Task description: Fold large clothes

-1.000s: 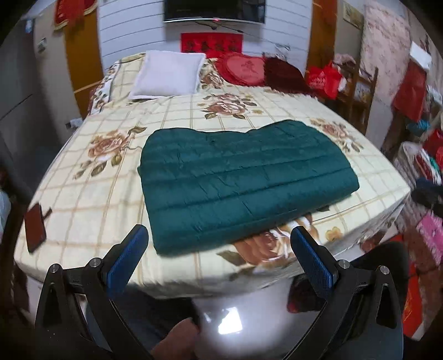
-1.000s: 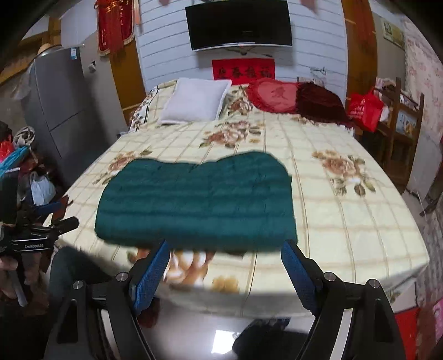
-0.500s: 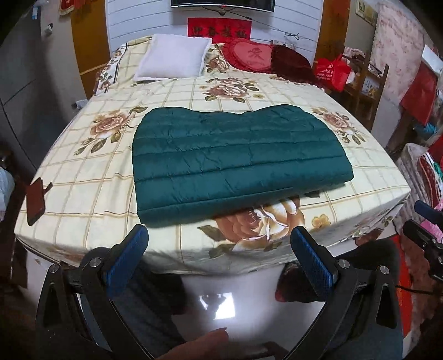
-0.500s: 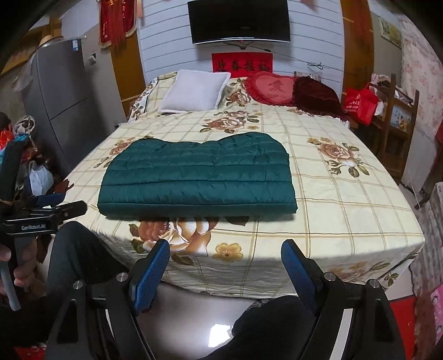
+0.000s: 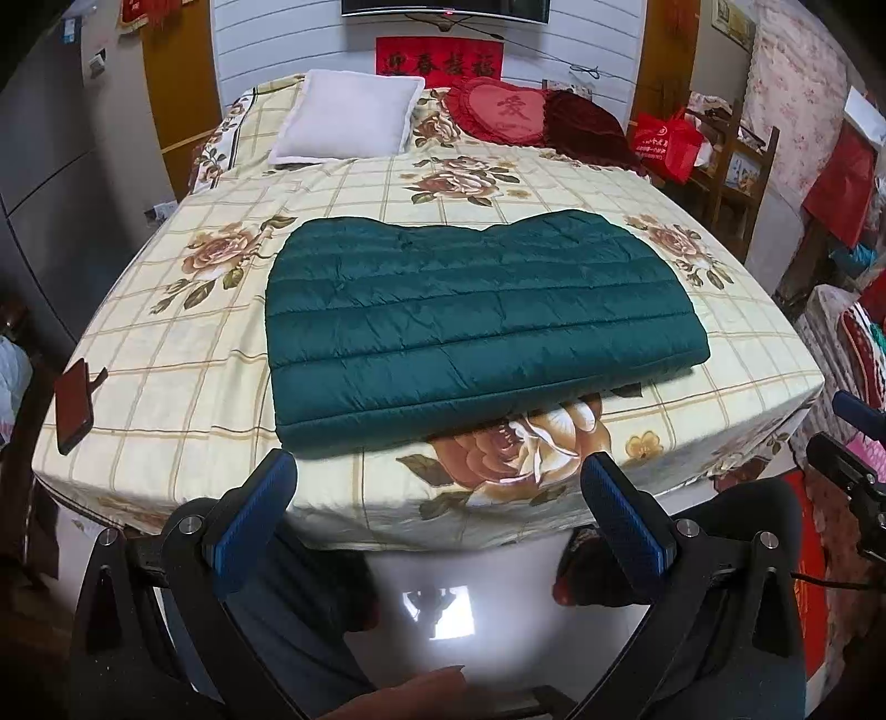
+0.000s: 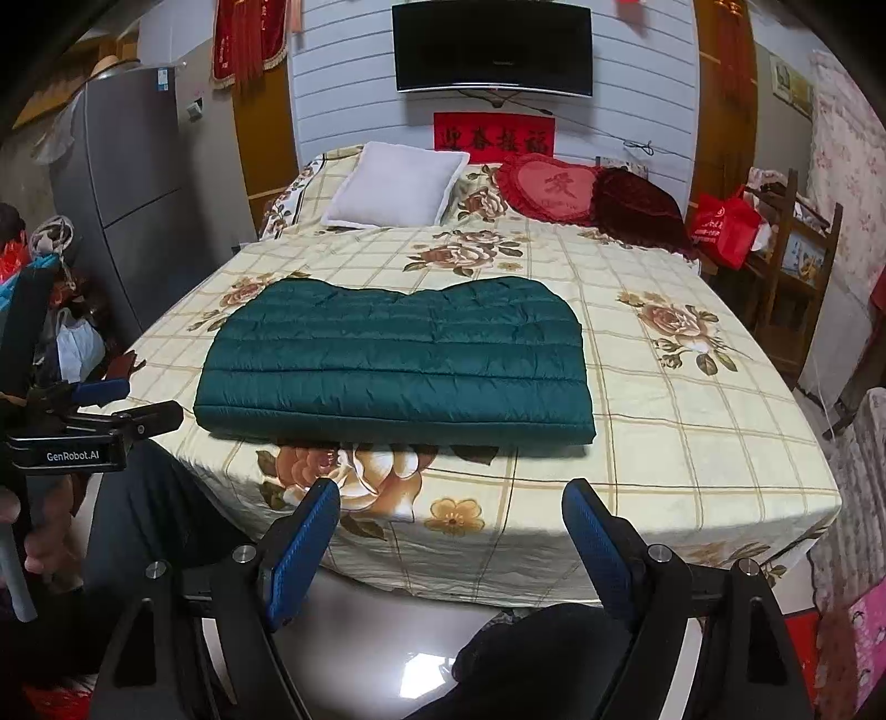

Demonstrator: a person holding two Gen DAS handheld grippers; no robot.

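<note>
Basically done: green quilted jacket (image 5: 476, 327) lies folded flat near bed (image 5: 183, 387) foot edge. Left claw (image 5: 437, 498) and right claw (image 6: 451, 526) both spread apart, empty, off the bed. Maybe one more fold left.

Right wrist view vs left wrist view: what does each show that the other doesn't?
Only the right wrist view shows the grey fridge, the whole wall TV, and the left hand-held gripper from the side. Only the left wrist view shows the dark red phone-like object on the bed's left edge. Both show the folded green quilted jacket on the floral bed, the white pillow, and the red heart cushion, each framed by its own open fingers.
</note>
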